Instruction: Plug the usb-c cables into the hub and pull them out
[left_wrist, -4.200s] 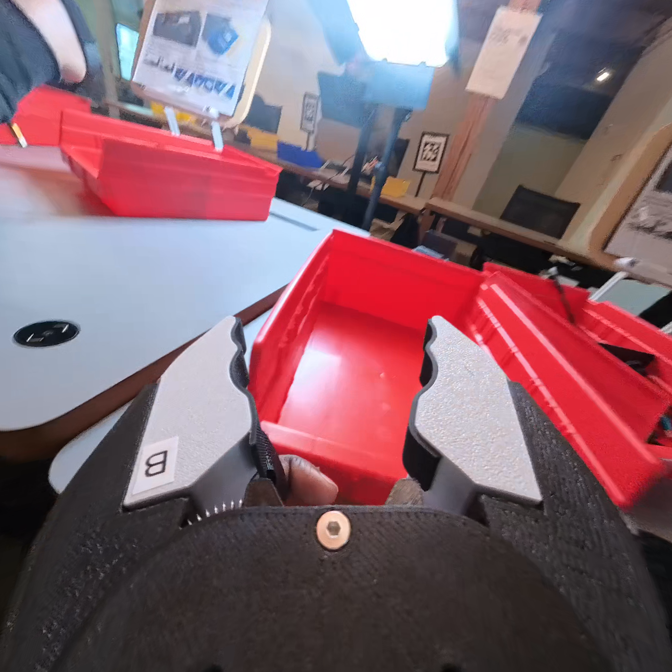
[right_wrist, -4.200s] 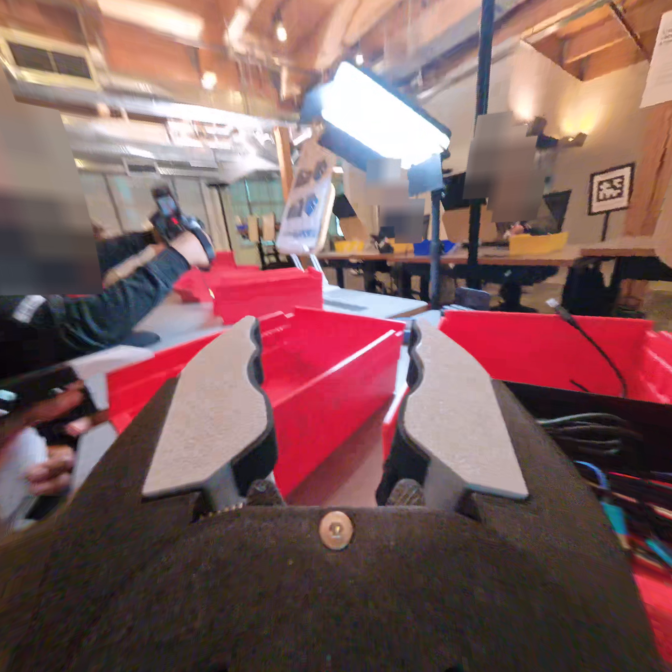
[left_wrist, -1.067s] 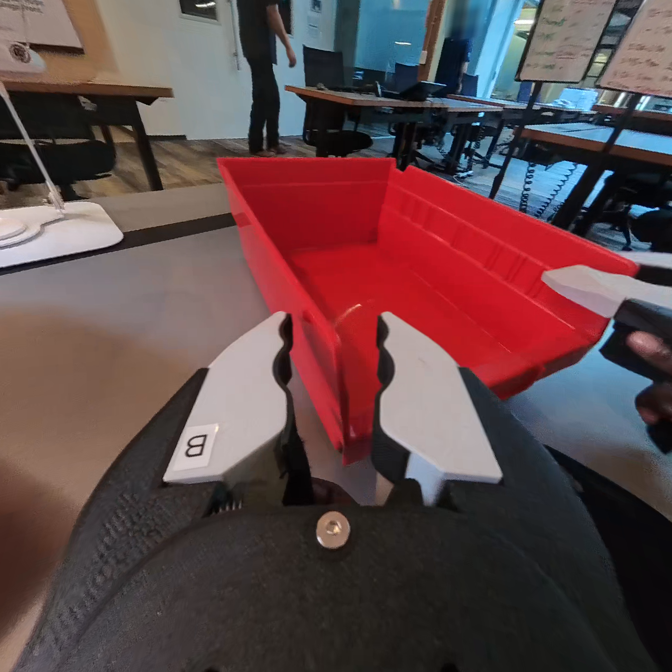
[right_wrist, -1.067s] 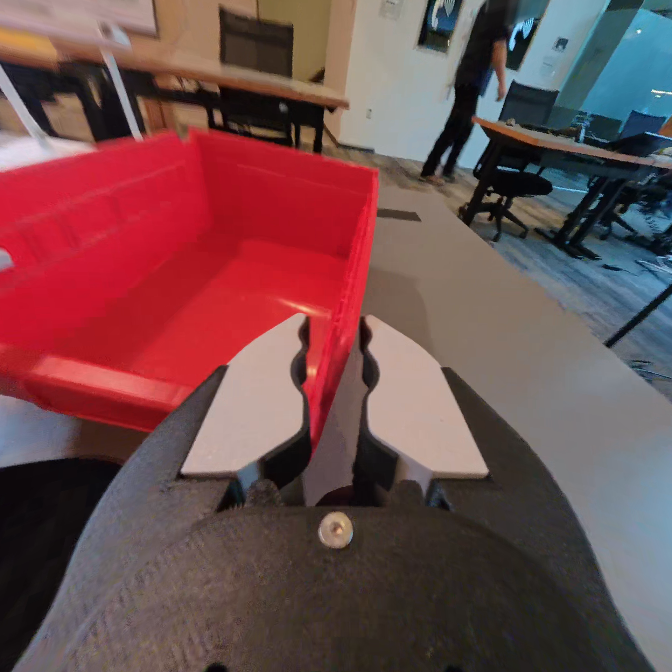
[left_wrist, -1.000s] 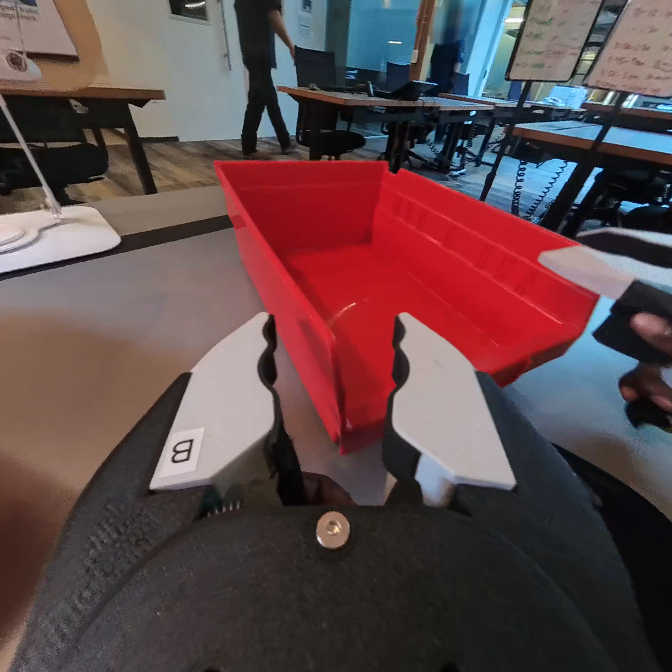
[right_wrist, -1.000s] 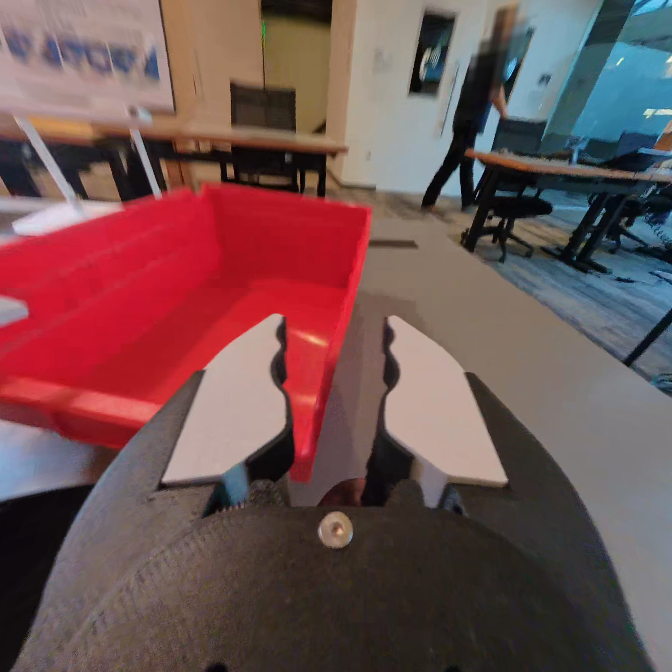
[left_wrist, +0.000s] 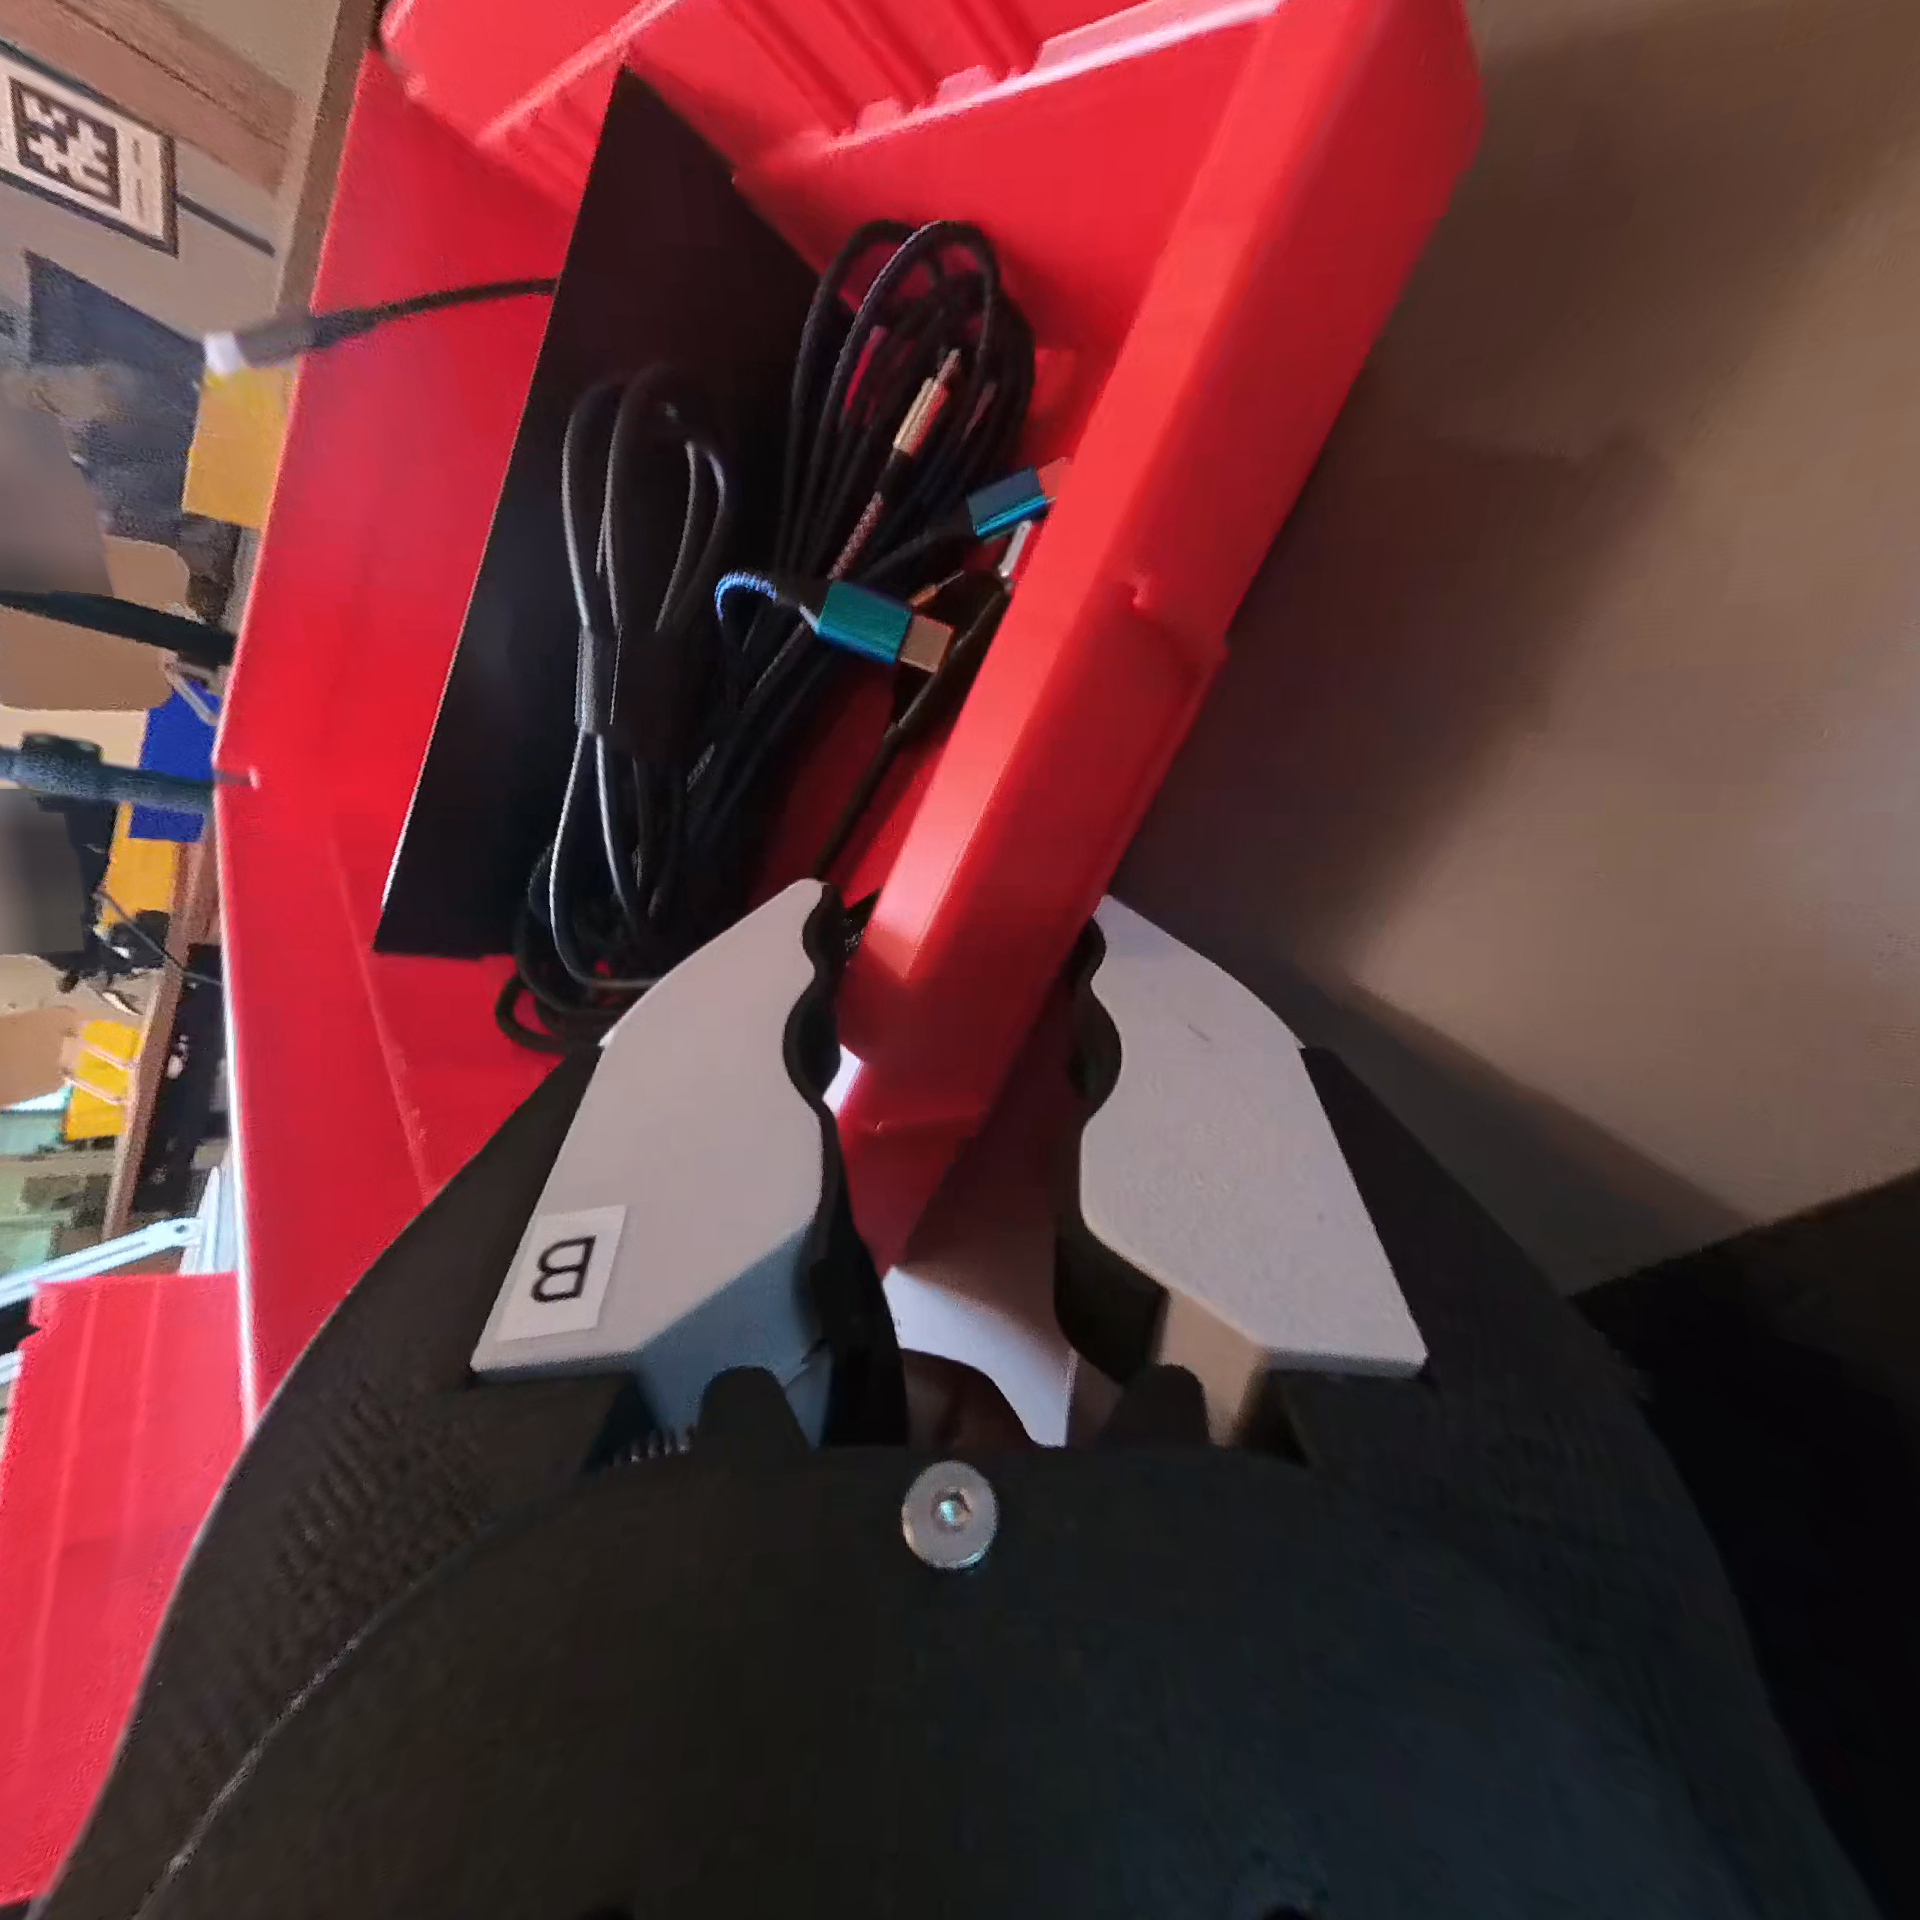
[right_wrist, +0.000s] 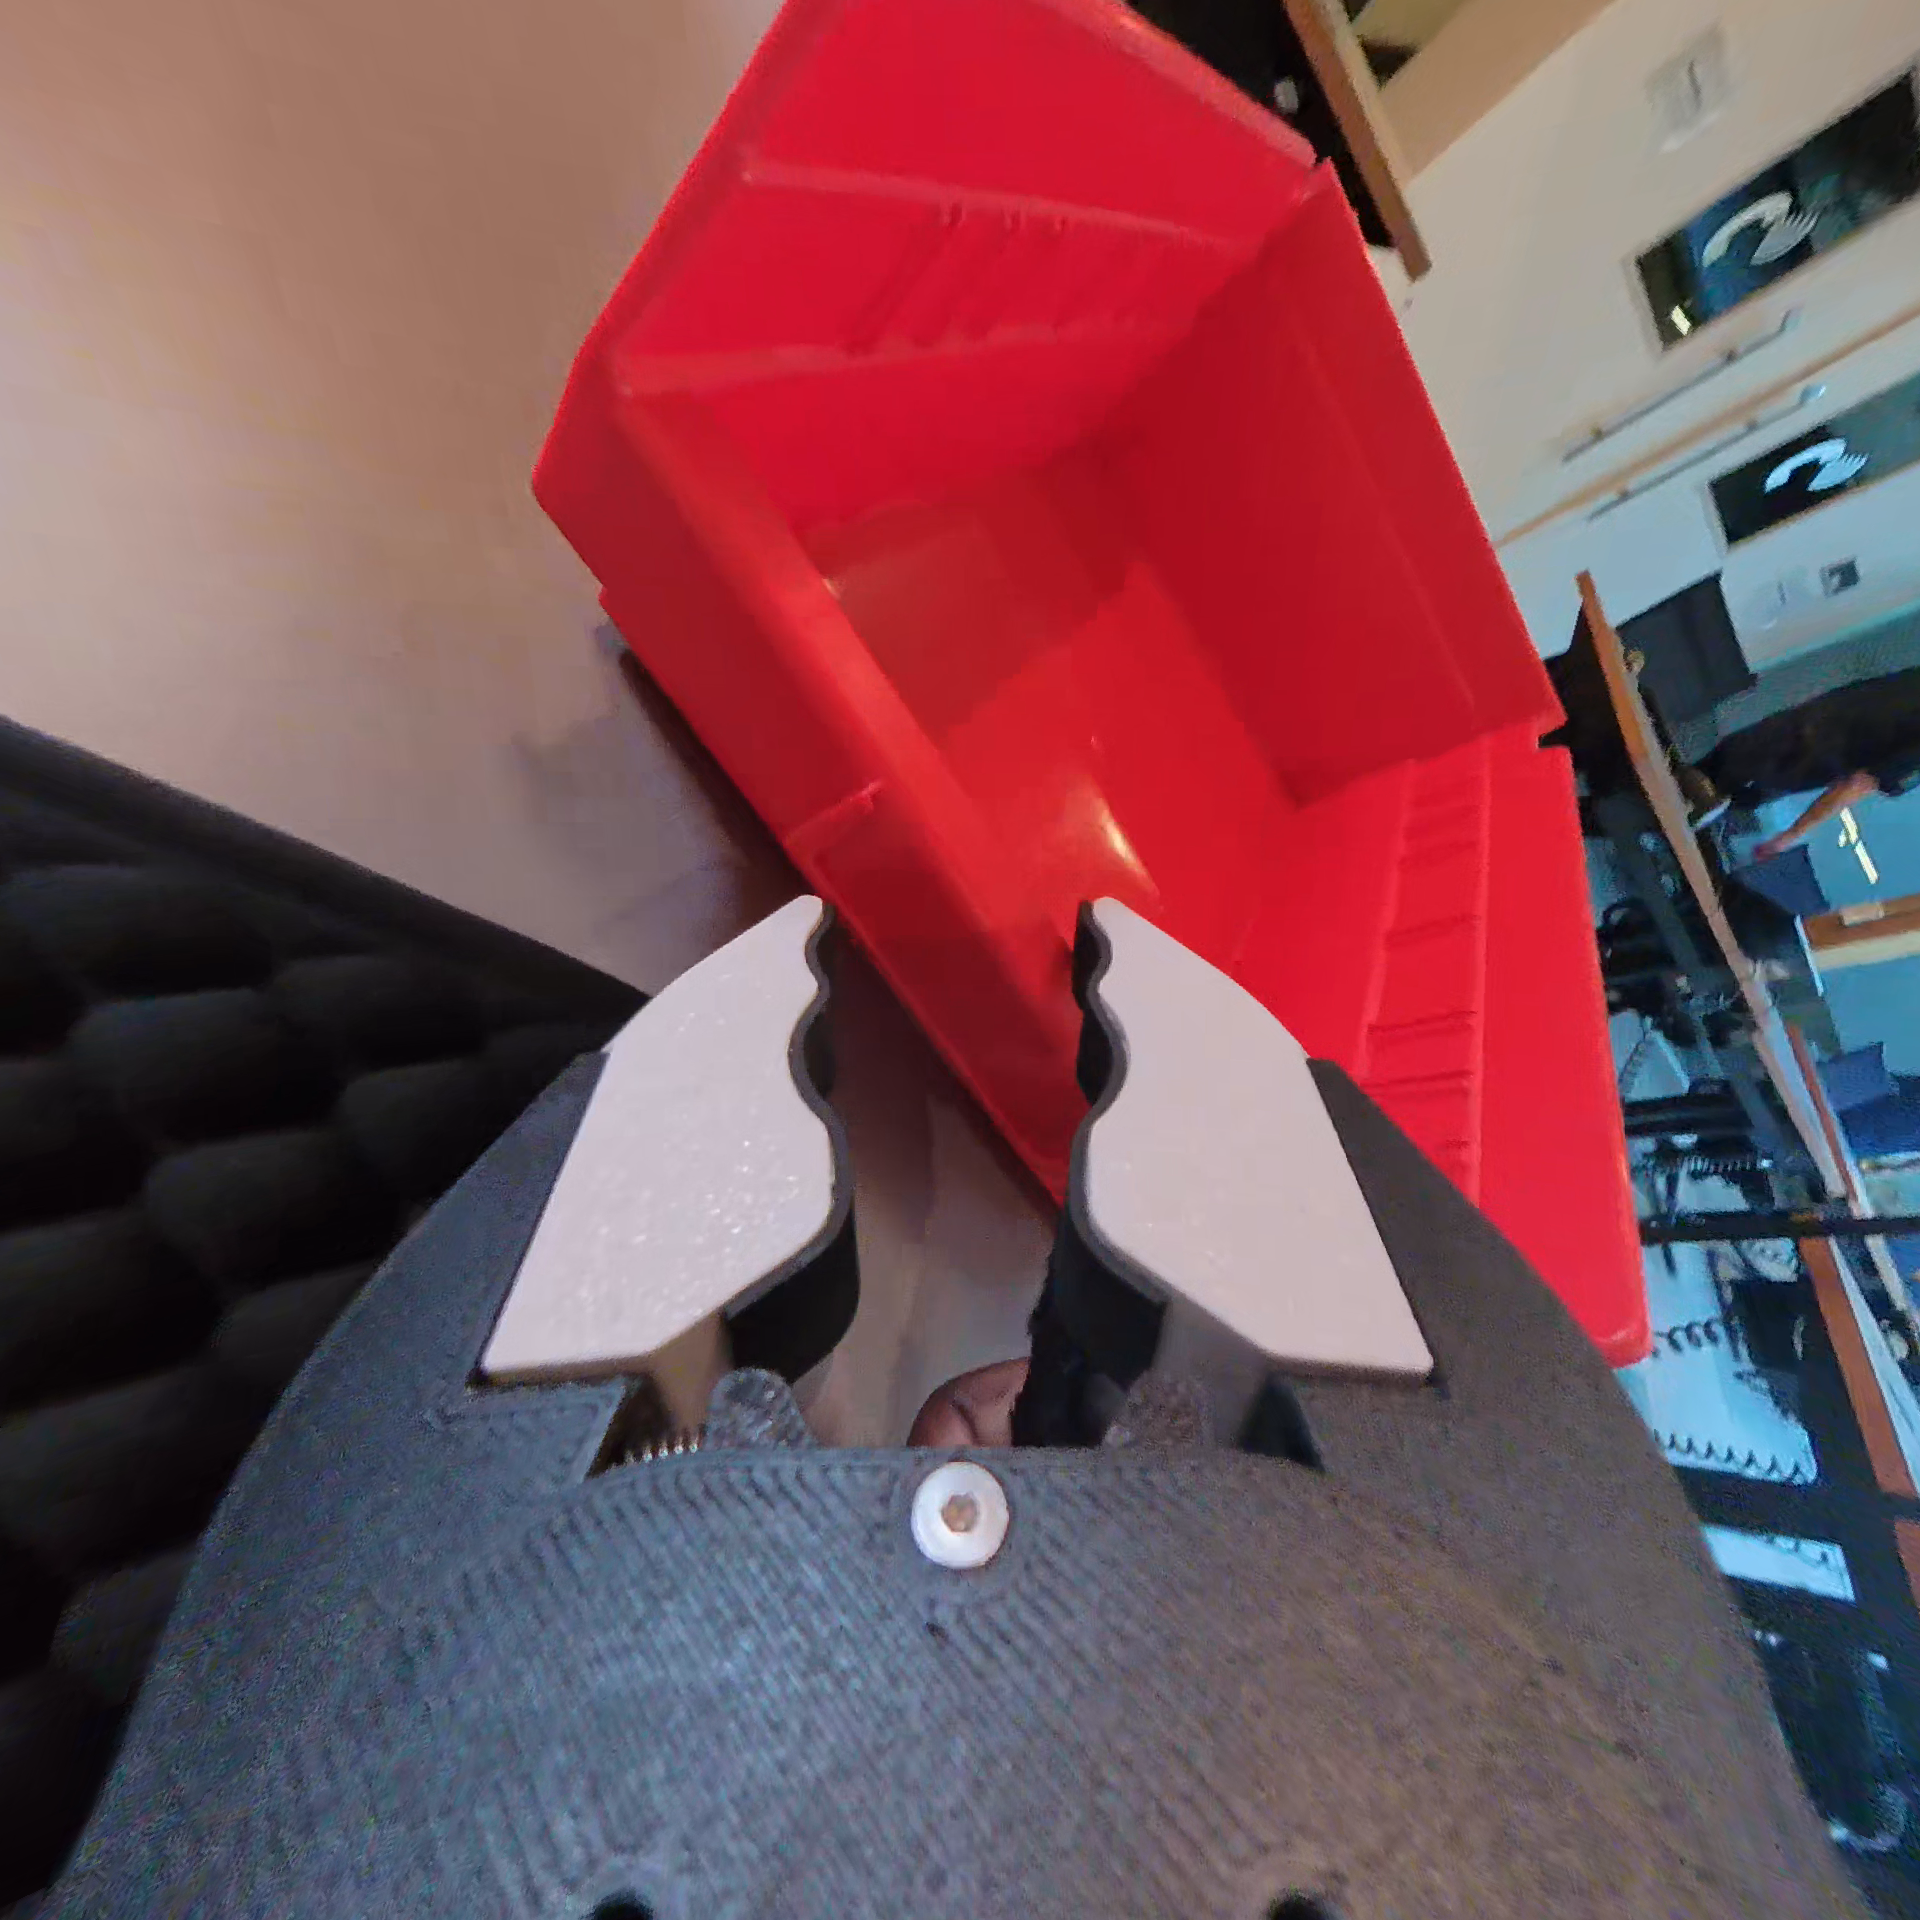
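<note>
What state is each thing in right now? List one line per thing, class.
Left claw: open, straddling the bin wall.
Right claw: open, straddling the empty bin's wall.
Cable bin: holds cables.
Cables: coiled, unplugged.
Empty bin: nothing inside.

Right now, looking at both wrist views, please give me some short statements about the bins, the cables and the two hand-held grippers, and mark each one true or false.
1. The red bin with cables holds coiled black cables. True.
2. The left hand-held gripper is shut on a cable. False: it is open, its fingers on either side of that bin's wall.
3. A teal connector lies among the cables. True.
4. The empty red bin in the right wrist view is full of cables. False: nothing lies in it.
5. The right hand-held gripper is open. True.
6. A hub with cables plugged in is visible. False: no hub shows in either view.
</note>
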